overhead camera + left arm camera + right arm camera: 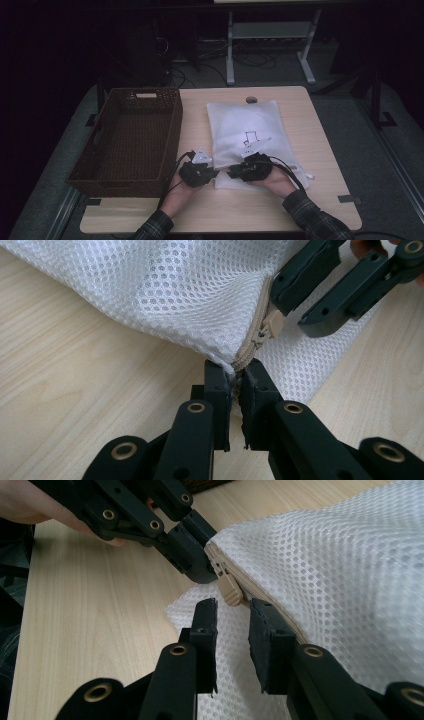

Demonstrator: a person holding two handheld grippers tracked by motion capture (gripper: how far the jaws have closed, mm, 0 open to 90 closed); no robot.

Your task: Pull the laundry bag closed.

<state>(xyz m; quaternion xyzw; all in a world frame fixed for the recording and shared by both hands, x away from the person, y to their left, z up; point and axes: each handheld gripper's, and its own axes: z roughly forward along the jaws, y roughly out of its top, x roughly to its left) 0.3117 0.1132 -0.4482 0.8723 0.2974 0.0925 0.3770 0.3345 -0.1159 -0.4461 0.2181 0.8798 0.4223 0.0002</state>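
A white mesh bag [250, 130] lies flat on the wooden table [310, 200], its near-left corner between both hands. My left gripper [235, 372] is shut on that corner, its jaws pinching the end of the beige zipper [252, 342]. My right gripper [234, 607] is open, jaws a little apart, with the beige zipper pull [231, 590] just ahead of the tips and untouched. In the high view the left gripper [216, 172] and right gripper [234, 173] face each other at the bag's near edge. The bag's contents are hidden.
A dark brown wicker basket [172, 145] stands at the table's left, close beside my left hand. A round cable hole [251, 100] sits at the table's far edge. Bare wood lies right of the bag and along the near edge.
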